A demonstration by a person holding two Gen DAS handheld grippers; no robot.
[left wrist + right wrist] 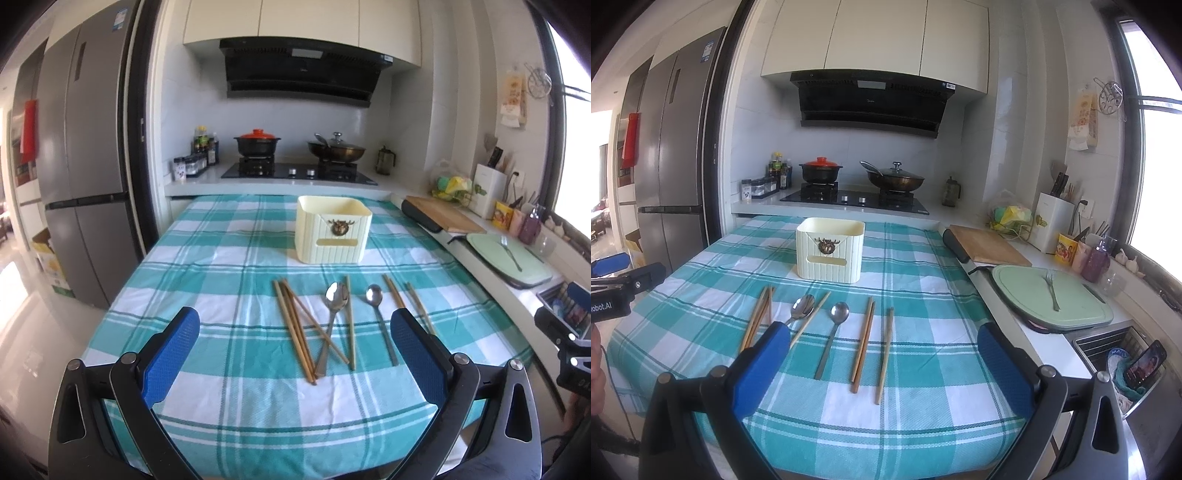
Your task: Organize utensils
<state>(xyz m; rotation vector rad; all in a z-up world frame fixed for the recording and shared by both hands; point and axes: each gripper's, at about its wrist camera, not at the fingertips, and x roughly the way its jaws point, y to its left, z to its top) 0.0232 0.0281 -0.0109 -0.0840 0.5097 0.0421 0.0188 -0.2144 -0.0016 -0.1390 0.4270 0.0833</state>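
Both my left gripper (295, 328) and right gripper (884, 343) hover wide open and empty; chopsticks (295, 328) cross the spoon (332, 314) before the cream holder (332, 230), so a pinch risks snagging both.

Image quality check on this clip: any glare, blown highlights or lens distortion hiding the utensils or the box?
Left wrist view: the window at the right edge is blown out and the floor glares at left; the spoons and cream box stay evenly lit and sharp. Right wrist view: the window is again overexposed, and fisheye curvature bends the fridge; the chopsticks remain clear.
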